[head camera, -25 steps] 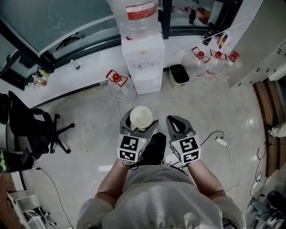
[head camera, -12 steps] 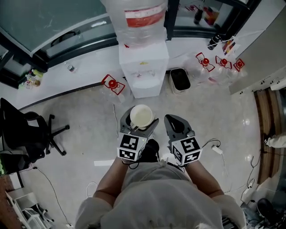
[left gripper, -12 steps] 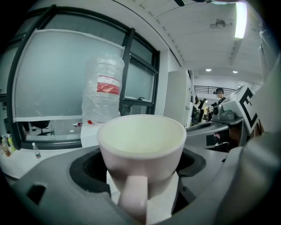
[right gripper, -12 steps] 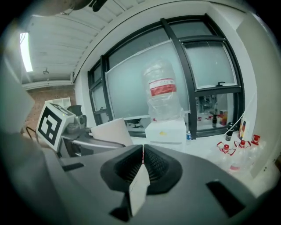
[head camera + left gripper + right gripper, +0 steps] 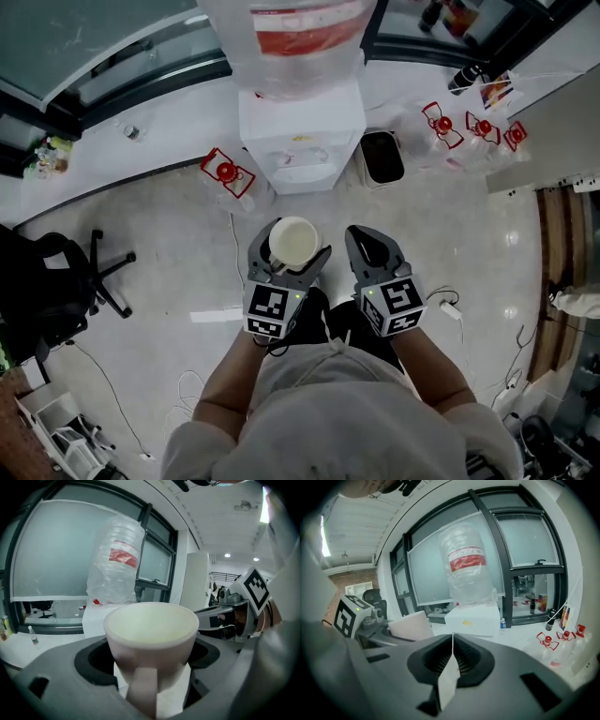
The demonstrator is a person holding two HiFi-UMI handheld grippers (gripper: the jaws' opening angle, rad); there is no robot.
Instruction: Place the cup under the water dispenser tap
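A pale, empty cup [image 5: 293,241] [image 5: 151,637] with a handle sits upright between the jaws of my left gripper [image 5: 290,255] [image 5: 152,677], which is shut on it. The cup [image 5: 411,626] also shows at the left of the right gripper view. My right gripper [image 5: 372,253] [image 5: 452,644] is beside it, shut with nothing in it. Ahead stands the white water dispenser [image 5: 302,141] [image 5: 474,618] [image 5: 99,613], topped by a clear bottle [image 5: 291,42] [image 5: 117,562] [image 5: 469,569] with a red label. Its taps are too small to make out. Both grippers are short of it, over the floor.
A small black bin [image 5: 383,157] stands right of the dispenser. Empty water jugs with red caps lie on the floor, one to its left [image 5: 225,172] and several to the right [image 5: 476,127]. A black office chair [image 5: 56,286] is at far left. Cables [image 5: 455,305] trail on the floor.
Both grippers and the person have come closer to the dispenser, which now looks larger and nearer. The cup stays in the left gripper.
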